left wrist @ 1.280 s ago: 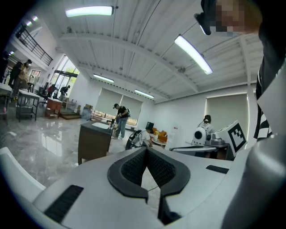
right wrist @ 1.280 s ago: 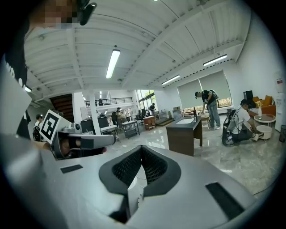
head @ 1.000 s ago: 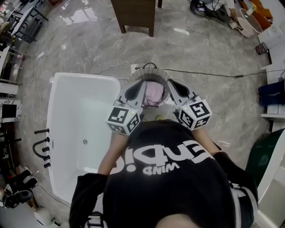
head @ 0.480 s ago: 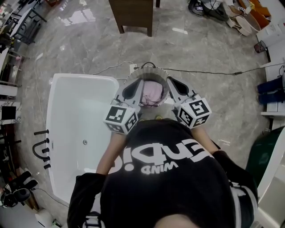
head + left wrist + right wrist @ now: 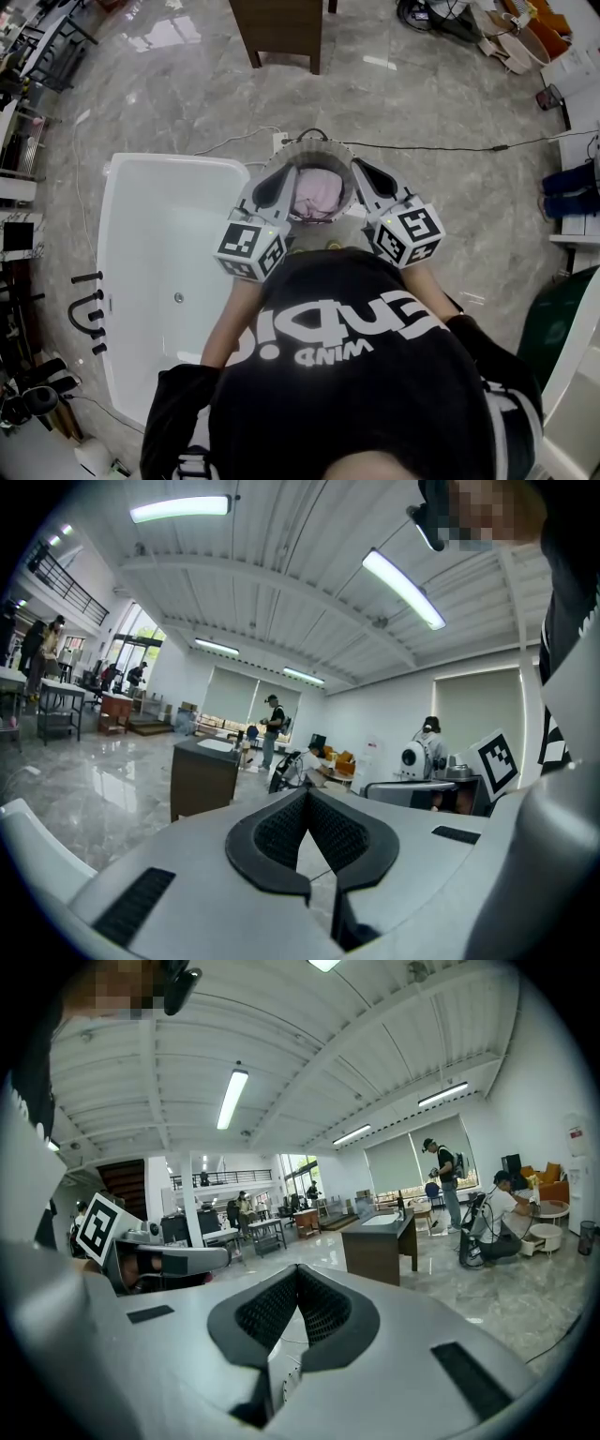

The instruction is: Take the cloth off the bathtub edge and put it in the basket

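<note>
Head view shows the crumpled pink cloth (image 5: pixel 319 193) lying inside the round grey basket (image 5: pixel 310 145), beside the glossy white bathtub (image 5: pixel 178 161). Your left gripper (image 5: pixel 279 184) and right gripper (image 5: pixel 362 174) sit on either side of it, both with jaws pressed together and empty. A thin black cable (image 5: pixel 450 150) crosses the marbled floor (image 5: pixel 187 103) behind.

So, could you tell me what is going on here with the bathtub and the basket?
A person stands beside the white bathtub with a two-jaw gripper in each hand. The pink cloth lies inside the grey basket on the floor next to the tub. The left gripper and the right gripper both have their jaws together with nothing between them, and both point out towards the basket. The cloth's move looks done.
</note>
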`<state>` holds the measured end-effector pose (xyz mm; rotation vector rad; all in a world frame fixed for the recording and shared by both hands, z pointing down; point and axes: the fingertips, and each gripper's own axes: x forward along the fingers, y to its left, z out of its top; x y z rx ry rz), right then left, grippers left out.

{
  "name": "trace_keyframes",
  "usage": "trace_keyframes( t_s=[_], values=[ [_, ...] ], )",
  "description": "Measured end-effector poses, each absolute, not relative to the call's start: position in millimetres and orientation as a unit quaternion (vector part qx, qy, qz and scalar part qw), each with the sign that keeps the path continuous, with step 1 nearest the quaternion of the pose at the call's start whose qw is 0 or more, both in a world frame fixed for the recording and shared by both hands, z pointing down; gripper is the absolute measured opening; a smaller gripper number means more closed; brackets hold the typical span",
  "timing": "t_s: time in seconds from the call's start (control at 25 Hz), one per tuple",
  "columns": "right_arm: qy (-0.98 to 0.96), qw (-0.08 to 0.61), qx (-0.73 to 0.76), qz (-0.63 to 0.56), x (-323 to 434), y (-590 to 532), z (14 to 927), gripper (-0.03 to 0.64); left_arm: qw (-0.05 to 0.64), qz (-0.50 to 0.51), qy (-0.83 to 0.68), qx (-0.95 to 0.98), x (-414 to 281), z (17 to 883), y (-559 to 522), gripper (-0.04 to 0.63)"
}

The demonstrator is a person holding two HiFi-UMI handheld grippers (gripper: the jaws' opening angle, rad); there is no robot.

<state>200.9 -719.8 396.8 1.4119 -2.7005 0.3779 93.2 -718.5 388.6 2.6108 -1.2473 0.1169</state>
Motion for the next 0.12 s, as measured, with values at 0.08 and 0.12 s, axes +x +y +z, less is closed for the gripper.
trace_keyframes(
  t_s=[0.08,0.12],
  values=[
    [-0.88,0.039,0.458,0.119,200.2,-720.3,397.9,0.014,0.124,0.041,-0.43,0.893,92.2,390.5,-718.8,0.014],
    [-0.881,0.041,0.457,0.116,199.9,-720.4,398.5,0.014,0.125,0.041,-0.431,0.893,91.9,391.4,-718.9,0.014]
  ],
)
